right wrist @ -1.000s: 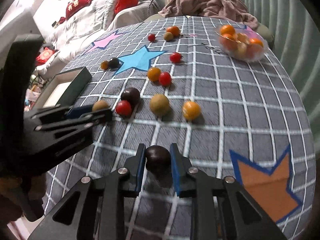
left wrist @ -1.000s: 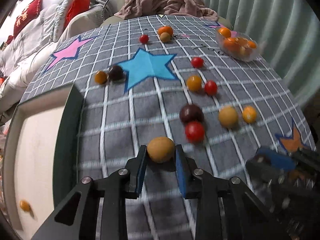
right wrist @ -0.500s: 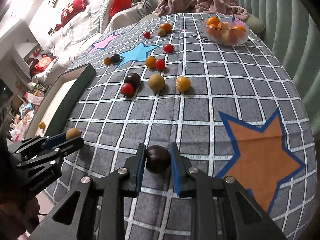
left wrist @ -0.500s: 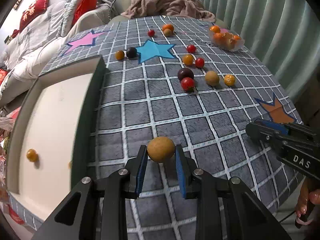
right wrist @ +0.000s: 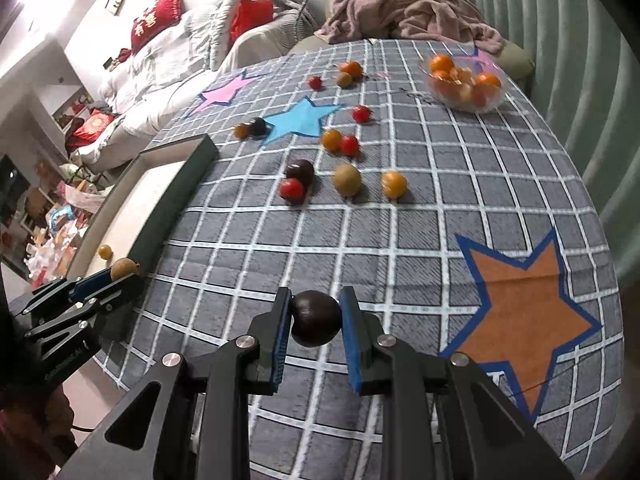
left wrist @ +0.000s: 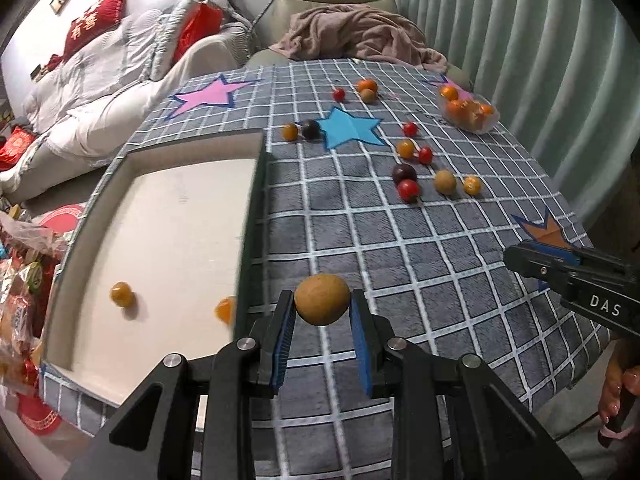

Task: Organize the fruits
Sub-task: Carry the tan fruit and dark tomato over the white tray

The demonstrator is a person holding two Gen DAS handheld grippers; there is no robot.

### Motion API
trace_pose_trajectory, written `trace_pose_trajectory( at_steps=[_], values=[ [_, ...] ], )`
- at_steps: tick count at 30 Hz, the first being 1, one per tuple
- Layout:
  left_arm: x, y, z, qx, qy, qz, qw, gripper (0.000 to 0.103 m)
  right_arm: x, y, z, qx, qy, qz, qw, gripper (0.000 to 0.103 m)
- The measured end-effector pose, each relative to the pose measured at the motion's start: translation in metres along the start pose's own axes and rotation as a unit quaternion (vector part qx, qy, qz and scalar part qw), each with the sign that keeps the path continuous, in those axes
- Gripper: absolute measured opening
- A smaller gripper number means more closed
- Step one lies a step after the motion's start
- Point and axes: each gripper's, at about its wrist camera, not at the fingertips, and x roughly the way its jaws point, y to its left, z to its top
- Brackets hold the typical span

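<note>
My left gripper (left wrist: 322,320) is shut on a tan round fruit (left wrist: 322,298) and holds it above the grey checked cloth, just right of the dark-rimmed white tray (left wrist: 252,208). The tray holds two small orange fruits (left wrist: 122,294). My right gripper (right wrist: 315,322) is shut on a dark purple fruit (right wrist: 316,318) above the cloth near its front edge. The left gripper also shows in the right wrist view (right wrist: 108,280), beside the tray wall (right wrist: 176,196). Several red, orange, tan and dark fruits (left wrist: 408,182) lie loose mid-table.
A clear bowl of oranges (right wrist: 466,88) stands at the far right of the table. A pink blanket (left wrist: 360,36) lies on the chair behind. A white sofa with red cushions (left wrist: 96,64) is at the left. Clutter lies on the floor (left wrist: 20,280) left of the tray.
Both grippers have pulled back toward the table's front edge with their fruits, and the left one has moved left to the tray's wall.
</note>
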Motion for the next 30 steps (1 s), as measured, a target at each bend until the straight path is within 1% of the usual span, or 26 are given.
trace_pose_trajectory(
  at_steps=[6,12,18,20,24,26,28,30],
  values=[
    [-0.016,0.029,0.007,-0.017,-0.015,0.012,0.9997,0.029,-0.009,0.027,0.016,-0.018,-0.004,0.023,1.0,0.027],
    [-0.033,0.065,0.024,-0.034,-0.031,0.028,0.9986,0.029,-0.013,0.063,0.045,-0.044,-0.01,0.053,0.998,0.027],
    [-0.043,0.106,0.051,-0.049,-0.053,0.062,0.9955,0.029,-0.005,0.112,0.081,-0.087,-0.009,0.079,0.993,0.027],
    [-0.044,0.123,0.059,-0.064,-0.058,0.073,0.9936,0.029,0.0,0.129,0.093,-0.103,-0.008,0.084,0.991,0.027],
    [-0.034,0.151,0.073,-0.088,-0.061,0.091,0.9901,0.029,0.018,0.16,0.115,-0.126,0.004,0.098,0.987,0.027],
    [-0.02,0.161,0.078,-0.096,-0.055,0.106,0.9882,0.029,0.032,0.173,0.124,-0.134,0.011,0.1,0.986,0.027],
    [-0.003,0.169,0.08,-0.103,-0.044,0.116,0.9869,0.029,0.051,0.186,0.132,-0.136,0.021,0.102,0.985,0.027],
    [0.019,0.175,0.082,-0.111,-0.023,0.12,0.9863,0.029,0.074,0.197,0.136,-0.137,0.036,0.101,0.985,0.027]
  ],
)
